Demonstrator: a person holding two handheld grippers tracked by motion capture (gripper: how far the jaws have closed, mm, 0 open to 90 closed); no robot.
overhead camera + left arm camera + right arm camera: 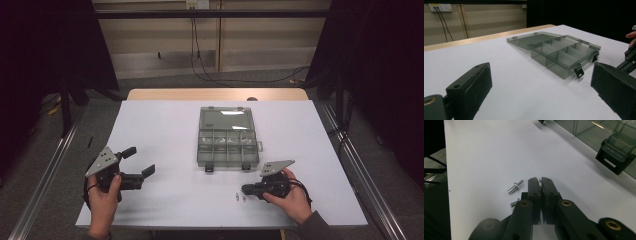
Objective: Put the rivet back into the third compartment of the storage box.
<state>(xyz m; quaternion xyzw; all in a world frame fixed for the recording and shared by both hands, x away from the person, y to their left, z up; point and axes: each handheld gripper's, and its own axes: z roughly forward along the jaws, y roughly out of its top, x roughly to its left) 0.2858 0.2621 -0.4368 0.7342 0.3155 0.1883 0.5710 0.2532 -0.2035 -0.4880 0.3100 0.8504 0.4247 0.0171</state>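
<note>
A smoky clear plastic organizer box (227,150) lies open mid-table, its lid (223,119) folded back flat and its divided compartments (564,53) facing up. Two small metal pins (240,197) lie on the white table in front of the box. One pin (515,187) rests just left of my right gripper (540,180), another pin (514,202) lies beside its left jaw. That gripper is shut, jaws pressed together, and rests low on the table by the pins (246,190). My left gripper (140,162) is held at the table's left, open with nothing between its pads (471,87).
The box's black latches (615,157) stick out toward me at its front edge. The white table (165,130) has a wooden strip along its far edge (215,94). Dark floor and metal rails run along both sides.
</note>
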